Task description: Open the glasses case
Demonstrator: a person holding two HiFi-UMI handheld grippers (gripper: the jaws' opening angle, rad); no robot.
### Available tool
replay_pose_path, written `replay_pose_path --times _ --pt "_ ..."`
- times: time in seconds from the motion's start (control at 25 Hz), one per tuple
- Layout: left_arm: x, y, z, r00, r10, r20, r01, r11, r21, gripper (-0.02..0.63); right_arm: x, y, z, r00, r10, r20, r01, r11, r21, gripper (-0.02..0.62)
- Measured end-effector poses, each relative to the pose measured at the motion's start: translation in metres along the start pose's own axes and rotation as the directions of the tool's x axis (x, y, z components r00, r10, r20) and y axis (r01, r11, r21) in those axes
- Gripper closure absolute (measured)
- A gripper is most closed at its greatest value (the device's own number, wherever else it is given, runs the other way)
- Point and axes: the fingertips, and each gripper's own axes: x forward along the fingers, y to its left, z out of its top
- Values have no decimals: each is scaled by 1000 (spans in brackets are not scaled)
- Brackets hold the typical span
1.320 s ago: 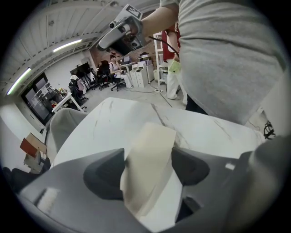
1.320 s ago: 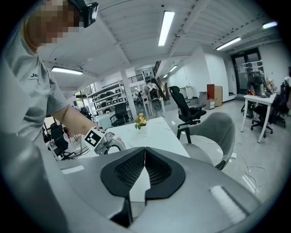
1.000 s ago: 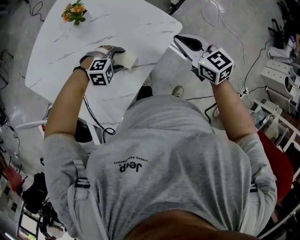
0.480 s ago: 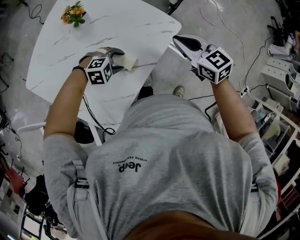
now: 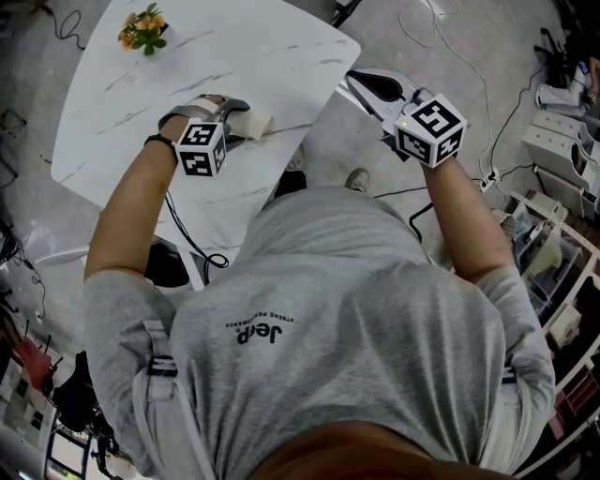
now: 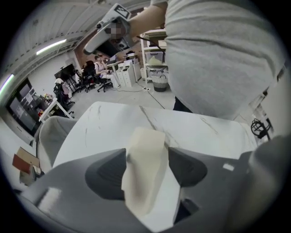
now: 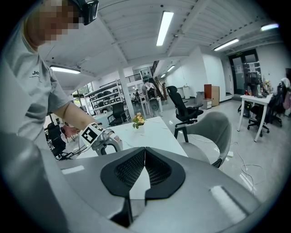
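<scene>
Since a second ago, our left gripper (image 5: 240,119) has rolled slightly above the white marble-patterned table (image 5: 131,112), while our right gripper (image 7: 145,152) has kept its place off the table's right-hand edge. We are looking steeply down over our own grey shirt (image 5: 356,309), with both arms reaching forward.

We are tilting the left gripper steeply down at the table's near right part, and its jaws are opening. The soft cream-coloured oblong glasses case (image 6: 142,182) is lying between them, flat on the table and running lengthwise along the gap. The dark pads (image 6: 107,170) are standing just beside the case's two long sides, and we are not seeing them squeeze it. Whether the case itself is open we cannot tell.

We are holding the right gripper clear of the table, over the grey floor (image 5: 375,28). Its ribbed dark jaws are meeting at the tips with nothing between them.

A small pot of orange flowers (image 5: 142,28) is standing at the table's far left corner, well apart from the case. A grey shell chair (image 7: 218,132) is standing beside the table.
</scene>
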Motion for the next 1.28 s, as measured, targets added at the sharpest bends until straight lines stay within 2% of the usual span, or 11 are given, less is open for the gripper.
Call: replay_pose_path --times 0.2,0.36,0.6,0.88,1.28 --pt "12 0 11 998 66 -13 -64 994 94 276 -1 -3 0 1000 -5 -1 5 1000 3 591" --pt "17 -1 14 999 51 -19 -49 992 120 291 -3 -5 1 1000 -8 -1 8 1000 2 591" --pt "12 1 17 999 -32 11 31 998 61 296 -3 -12 -1 1000 -14 -3 14 1000 8 591" --pt "6 0 20 993 -115 18 114 993 29 301 -4 -15 -1 1000 -17 -5 17 1000 9 591" --pt "-2 4 25 986 -165 36 165 986 5 330 -6 -17 1 1000 -25 -2 25 1000 9 591"
